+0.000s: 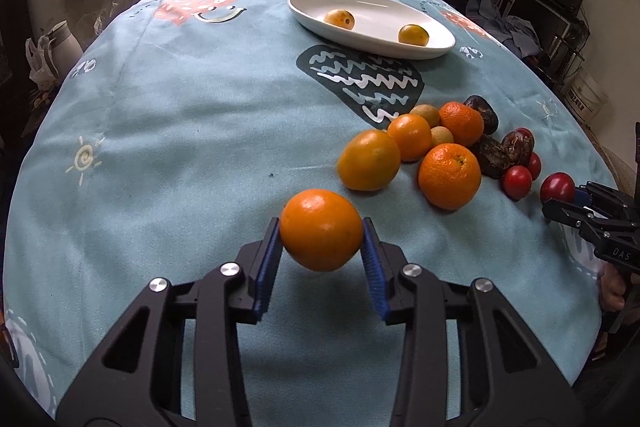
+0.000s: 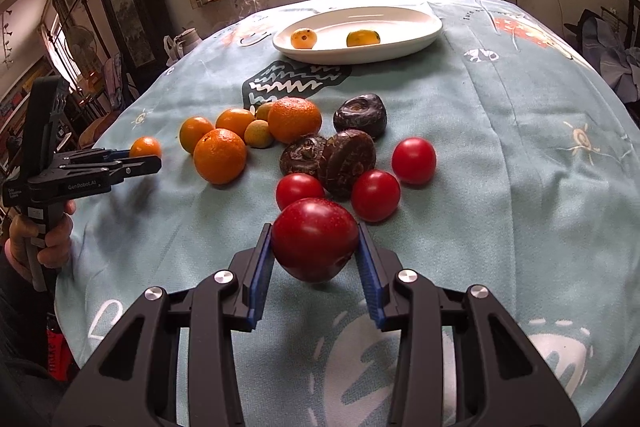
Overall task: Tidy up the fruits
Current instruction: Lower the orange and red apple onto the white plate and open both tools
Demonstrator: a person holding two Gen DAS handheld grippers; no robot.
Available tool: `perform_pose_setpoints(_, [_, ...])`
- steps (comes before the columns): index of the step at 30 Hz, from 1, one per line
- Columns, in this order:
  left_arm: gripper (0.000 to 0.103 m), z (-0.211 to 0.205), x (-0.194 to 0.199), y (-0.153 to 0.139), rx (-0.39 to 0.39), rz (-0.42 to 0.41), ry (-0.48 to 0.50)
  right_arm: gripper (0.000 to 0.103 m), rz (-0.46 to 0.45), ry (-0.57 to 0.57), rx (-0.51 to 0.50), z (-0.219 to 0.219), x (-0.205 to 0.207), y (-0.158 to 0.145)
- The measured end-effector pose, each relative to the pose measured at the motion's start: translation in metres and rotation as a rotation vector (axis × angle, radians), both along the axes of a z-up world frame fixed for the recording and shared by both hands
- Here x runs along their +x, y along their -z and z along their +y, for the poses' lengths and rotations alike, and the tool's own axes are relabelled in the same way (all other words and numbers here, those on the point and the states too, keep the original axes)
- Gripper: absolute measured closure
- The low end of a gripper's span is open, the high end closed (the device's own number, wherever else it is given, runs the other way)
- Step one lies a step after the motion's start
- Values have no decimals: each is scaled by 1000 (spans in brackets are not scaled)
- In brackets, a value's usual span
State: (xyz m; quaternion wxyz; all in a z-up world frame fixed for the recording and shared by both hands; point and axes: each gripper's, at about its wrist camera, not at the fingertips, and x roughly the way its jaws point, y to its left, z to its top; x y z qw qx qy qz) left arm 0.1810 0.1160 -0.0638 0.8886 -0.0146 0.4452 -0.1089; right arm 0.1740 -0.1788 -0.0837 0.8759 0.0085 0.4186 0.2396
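My left gripper [image 1: 322, 239] is shut on an orange [image 1: 321, 229] and holds it just above the cloth. My right gripper [image 2: 316, 247] is shut on a red plum-like fruit [image 2: 315, 239], also lifted. A pile of several oranges [image 1: 449, 175], small yellow-green fruits [image 1: 441, 136], dark wrinkled fruits [image 2: 347, 161] and red tomatoes [image 2: 413, 155] lies on the table. A white oval plate [image 1: 440, 45] at the far side holds two small yellow fruits [image 1: 339, 18]. The plate also shows in the right wrist view [image 2: 424, 27].
The table is covered with a light blue printed cloth [image 1: 180, 131]. A window with curtains is behind the table. A white kettle [image 1: 60, 43] stands off the table's left; shelves and clutter stand to the right.
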Motion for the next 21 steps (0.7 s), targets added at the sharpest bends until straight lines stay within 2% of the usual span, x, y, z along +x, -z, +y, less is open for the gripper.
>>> perform_pose_setpoints(3, [64,0,5,-26,-32,-36,15,62,-15,-31,66,-7,8,-24])
perform_pose_setpoints(7, [64,-6,30,-66,-111,-82,40,62,-107,7,127,-19,39,-64])
perform_pose_setpoints(9, [63,-17,51,-81,-111,-106,50,62,-142,49,143,-25,64,-76])
perform_pose_setpoints(11, [63,-31,78,-90,-89,-127,59,62,-131,90,176,-30,98,-80])
perform_pose_setpoints(16, [63,-70,155,-78,-72,-77,59,63,-86,150,164,-29,185,-63])
perform_pose_setpoints(21, [63,-100,210,-50,-9,-26,79,63,-19,115,124,-16,237,-33])
